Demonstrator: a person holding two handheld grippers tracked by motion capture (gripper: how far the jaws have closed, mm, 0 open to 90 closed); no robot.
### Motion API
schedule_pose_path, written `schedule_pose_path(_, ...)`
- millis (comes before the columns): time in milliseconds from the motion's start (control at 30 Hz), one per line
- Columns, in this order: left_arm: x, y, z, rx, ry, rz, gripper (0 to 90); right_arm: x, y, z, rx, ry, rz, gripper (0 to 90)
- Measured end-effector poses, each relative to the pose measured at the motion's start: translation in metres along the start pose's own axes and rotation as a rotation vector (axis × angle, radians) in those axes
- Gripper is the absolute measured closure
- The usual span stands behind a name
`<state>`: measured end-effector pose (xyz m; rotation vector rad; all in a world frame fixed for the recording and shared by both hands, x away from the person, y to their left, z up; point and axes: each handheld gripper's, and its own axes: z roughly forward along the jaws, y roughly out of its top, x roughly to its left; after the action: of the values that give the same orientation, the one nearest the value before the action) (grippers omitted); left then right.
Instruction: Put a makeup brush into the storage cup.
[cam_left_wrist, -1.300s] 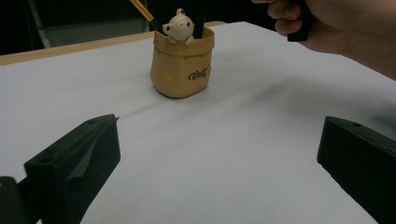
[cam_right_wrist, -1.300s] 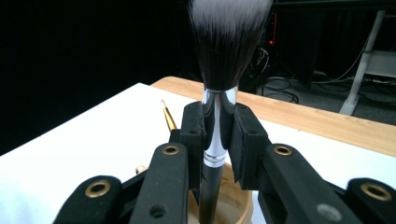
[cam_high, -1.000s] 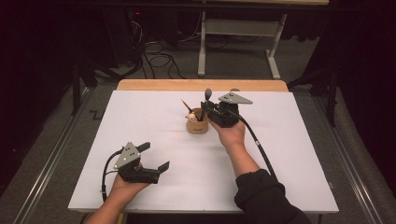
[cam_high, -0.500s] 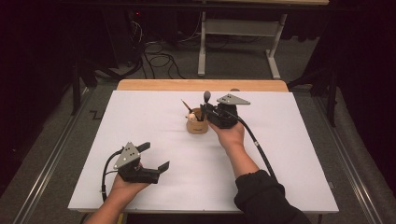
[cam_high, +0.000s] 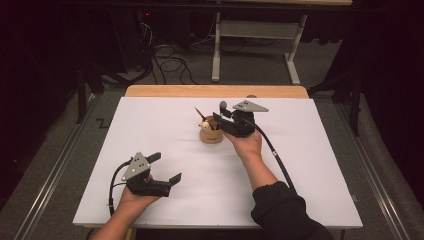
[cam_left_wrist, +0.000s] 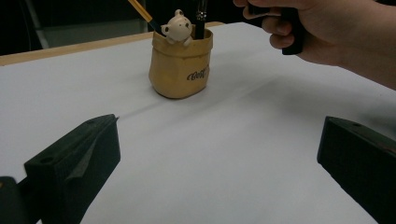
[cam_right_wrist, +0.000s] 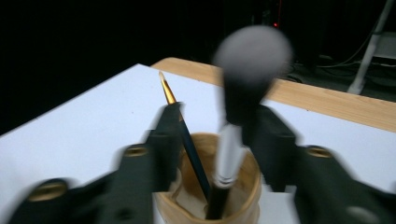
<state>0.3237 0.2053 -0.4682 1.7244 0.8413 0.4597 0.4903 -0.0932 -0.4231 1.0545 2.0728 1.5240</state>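
High view: the right gripper (cam_high: 223, 116) hangs over the holder (cam_high: 211, 133) mid-bench; the left gripper (cam_high: 165, 167) rests, jaws wide apart.

Right gripper view: jaws just opened, apparently off the brush (cam_right_wrist: 238, 116) standing between them. It looks light and stiff; grip its handle.

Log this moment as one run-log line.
right gripper: just opening, astride brush standing in cup | left gripper: open, idle on table | pencil: in cup

Right gripper (cam_high: 223, 115) hovered at the tan cup (cam_high: 211, 134) mid-table, jaws just opening, beside a grey-tipped brush (cam_high: 222, 106) standing in it. Pencil (cam_high: 199, 112) leaned out leftward. Left gripper (cam_high: 166, 168) rested near the front edge, jaws apart.
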Motion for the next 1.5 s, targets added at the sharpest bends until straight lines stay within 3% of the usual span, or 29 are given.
schedule_pose_path(67, 0.000, 0.000, 0.000, 0.000, -0.001, 0.000, 0.3, -0.003, 0.000, -0.001, -0.001, 0.020, 0.022, 37.3)
schedule_pose_path(100, 0.000, 0.000, 0.000, 0.000, -0.001, 0.000, 0.3, -0.003, 0.000, -0.001, -0.001, 0.020, 0.022, 37.3)
schedule_pose_path(133, 0.000, 0.000, 0.000, 0.000, -0.002, 0.001, 0.2, -0.003, 0.000, -0.002, 0.002, -0.008, 0.031, 25.9)
schedule_pose_path(233, 0.000, 0.000, 0.000, 0.000, -0.003, 0.001, 0.3, -0.004, -0.001, -0.002, 0.007, -0.015, 0.039, 18.9)
schedule_pose_path(300, 0.000, 0.000, 0.000, -0.001, -0.003, 0.003, 0.3, -0.008, -0.003, -0.003, 0.017, -0.024, 0.073, 7.2)
schedule_pose_path(400, 0.000, 0.000, 0.000, -0.001, -0.004, 0.003, 0.3, -0.010, -0.004, -0.002, 0.038, -0.028, 0.075, 2.1)
schedule_pose_path(1500, -0.001, 0.000, 0.001, 0.001, -0.004, 0.007, 0.2, -0.009, -0.002, -0.022, 0.024, -0.008, 0.037, 0.3)
